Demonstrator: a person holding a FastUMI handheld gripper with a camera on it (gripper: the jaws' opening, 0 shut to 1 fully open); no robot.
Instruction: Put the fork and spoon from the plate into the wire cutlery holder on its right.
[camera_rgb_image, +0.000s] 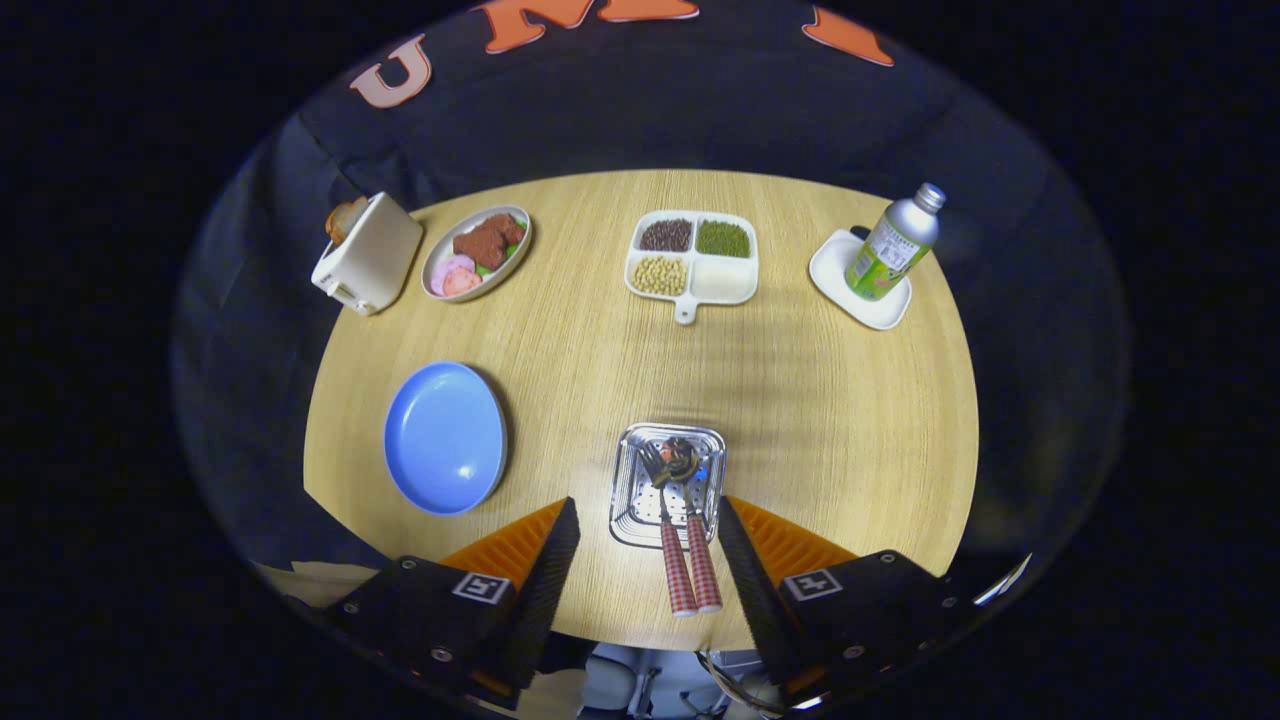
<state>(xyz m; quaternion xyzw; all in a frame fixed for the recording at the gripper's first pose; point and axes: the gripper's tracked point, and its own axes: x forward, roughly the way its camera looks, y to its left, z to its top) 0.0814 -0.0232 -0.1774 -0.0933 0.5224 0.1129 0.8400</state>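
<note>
The wire cutlery holder (668, 490) stands on the round wooden table (800, 400), just ahead of my fingers. The fork (676, 570) and the spoon (703, 565) stand in it side by side, heads down at its bottom, their red-checked handles sticking up toward me between my fingers. My gripper (648, 560) is open above the holder and neither finger touches a handle. The blue plate (445, 437) lies bare to the left of the holder.
Along the far side of the table: a white toaster (367, 254) with bread, an oval dish of food (477, 253), a white divided tray of beans (692, 263), and a metal bottle (895, 243) on a white square coaster (860, 283).
</note>
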